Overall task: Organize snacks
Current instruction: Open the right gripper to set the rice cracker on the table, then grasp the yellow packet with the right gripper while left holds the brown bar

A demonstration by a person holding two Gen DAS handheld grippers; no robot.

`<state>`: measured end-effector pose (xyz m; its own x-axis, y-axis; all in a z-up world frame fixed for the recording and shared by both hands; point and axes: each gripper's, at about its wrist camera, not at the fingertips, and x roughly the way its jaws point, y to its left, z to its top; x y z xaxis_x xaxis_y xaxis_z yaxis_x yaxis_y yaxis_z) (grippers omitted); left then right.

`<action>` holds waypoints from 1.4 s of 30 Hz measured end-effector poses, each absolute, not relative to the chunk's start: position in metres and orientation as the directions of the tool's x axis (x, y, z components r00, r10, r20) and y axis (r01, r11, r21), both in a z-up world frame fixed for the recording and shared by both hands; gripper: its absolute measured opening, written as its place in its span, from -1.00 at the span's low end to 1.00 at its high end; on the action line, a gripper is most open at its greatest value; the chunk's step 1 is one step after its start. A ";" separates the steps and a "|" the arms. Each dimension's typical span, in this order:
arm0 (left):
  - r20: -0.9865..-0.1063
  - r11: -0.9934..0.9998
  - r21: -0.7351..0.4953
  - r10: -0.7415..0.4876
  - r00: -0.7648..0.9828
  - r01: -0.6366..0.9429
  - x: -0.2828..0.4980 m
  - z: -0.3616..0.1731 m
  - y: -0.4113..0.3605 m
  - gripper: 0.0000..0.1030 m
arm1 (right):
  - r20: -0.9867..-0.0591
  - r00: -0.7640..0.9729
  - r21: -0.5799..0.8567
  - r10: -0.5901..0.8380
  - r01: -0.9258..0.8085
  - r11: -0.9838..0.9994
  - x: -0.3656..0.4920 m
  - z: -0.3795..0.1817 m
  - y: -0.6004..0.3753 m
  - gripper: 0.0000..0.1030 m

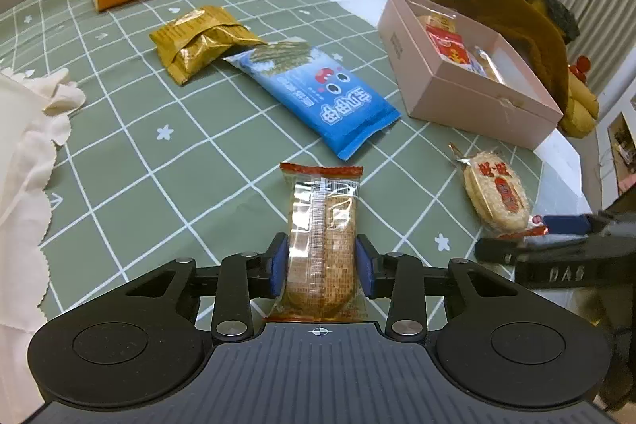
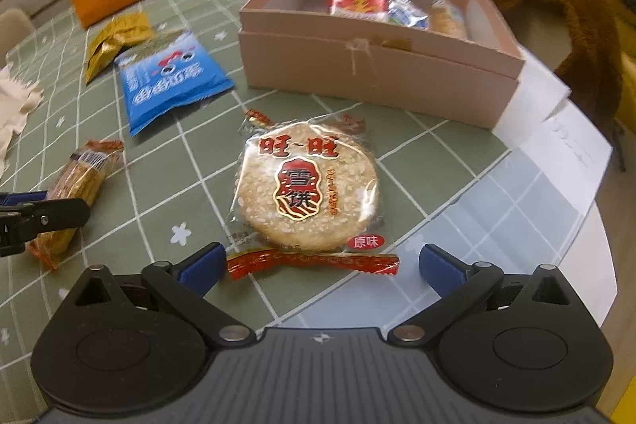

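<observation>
Snacks await sorting: left gripper (image 1: 321, 267) clamps a long cracker packet (image 1: 322, 245) just above the checked worktop (image 1: 131, 161); right gripper (image 2: 318, 265) is spread wide around a round rice cracker (image 2: 308, 185) near the worktop's right edge. Both probably belong in the pink box (image 2: 373, 74); closing on the cracker's firm body, not its wrapper, looks wisest.

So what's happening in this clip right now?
Snacks are being sorted into the pink box. The left gripper is shut on a long cracker packet on the green checked tablecloth. The right gripper is open, straddling a round rice cracker. A blue packet and gold packet lie unsorted.
</observation>
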<state>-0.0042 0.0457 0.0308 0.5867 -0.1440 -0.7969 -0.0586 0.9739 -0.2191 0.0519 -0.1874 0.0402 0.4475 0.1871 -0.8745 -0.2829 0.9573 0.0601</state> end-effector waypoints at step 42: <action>-0.760 0.861 -0.380 -0.083 0.644 -0.338 -0.066 0.053 0.142 -0.23 | -0.877 0.396 0.025 0.271 -0.527 0.849 0.203 0.091 0.087 0.61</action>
